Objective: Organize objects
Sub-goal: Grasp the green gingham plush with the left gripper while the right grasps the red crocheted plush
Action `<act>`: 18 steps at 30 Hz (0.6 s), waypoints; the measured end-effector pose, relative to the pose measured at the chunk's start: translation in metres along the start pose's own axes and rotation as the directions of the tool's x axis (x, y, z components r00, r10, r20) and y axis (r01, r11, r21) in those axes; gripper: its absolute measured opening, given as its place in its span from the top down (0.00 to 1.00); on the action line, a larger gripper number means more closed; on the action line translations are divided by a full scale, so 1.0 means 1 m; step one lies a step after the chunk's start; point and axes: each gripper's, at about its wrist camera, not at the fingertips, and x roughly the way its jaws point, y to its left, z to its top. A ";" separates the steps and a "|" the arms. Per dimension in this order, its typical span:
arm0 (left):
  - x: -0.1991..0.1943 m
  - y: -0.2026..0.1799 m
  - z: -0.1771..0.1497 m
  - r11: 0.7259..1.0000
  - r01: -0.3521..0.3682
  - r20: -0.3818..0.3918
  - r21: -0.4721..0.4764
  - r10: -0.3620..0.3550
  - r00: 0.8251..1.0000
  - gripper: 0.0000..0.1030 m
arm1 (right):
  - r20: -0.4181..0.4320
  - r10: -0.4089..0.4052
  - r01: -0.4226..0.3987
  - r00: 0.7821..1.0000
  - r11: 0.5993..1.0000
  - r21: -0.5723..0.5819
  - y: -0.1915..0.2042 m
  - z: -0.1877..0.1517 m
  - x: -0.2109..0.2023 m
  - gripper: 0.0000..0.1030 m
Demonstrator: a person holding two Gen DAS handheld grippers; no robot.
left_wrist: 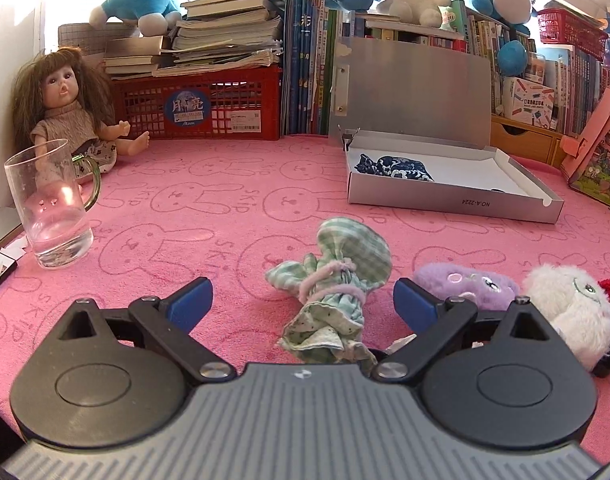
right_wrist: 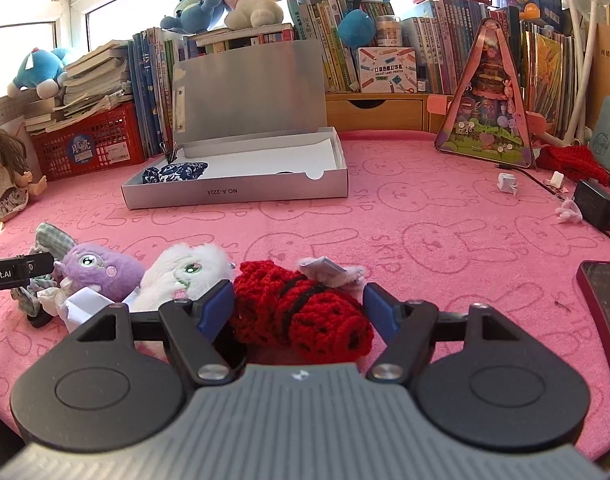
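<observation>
A green checked cloth bundle (left_wrist: 337, 280) tied with pink yarn lies on the pink mat between the blue pads of my left gripper (left_wrist: 303, 298), which stands open around it without touching. My right gripper (right_wrist: 299, 306) is open too, its pads either side of a red crocheted piece (right_wrist: 305, 316) with a black stripe. A purple plush (right_wrist: 101, 270) and a white plush (right_wrist: 185, 274) lie left of the red piece. The open silver box (right_wrist: 241, 196) sits farther back with a blue patterned cloth (right_wrist: 173, 172) inside.
A glass mug (left_wrist: 53, 208) and a doll (left_wrist: 69, 116) stand at the left. Books, a red crate (left_wrist: 193, 108) and plush toys line the back. A triangular toy box (right_wrist: 489, 112), black adapter (right_wrist: 597, 204) and dark tablet (right_wrist: 605, 312) are at the right.
</observation>
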 end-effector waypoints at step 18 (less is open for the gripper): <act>0.022 -0.004 -0.014 0.999 -0.013 -0.054 -0.035 0.011 0.998 0.04 | -0.029 -0.012 0.016 1.000 0.992 0.126 -0.014 -0.006 0.024 0.11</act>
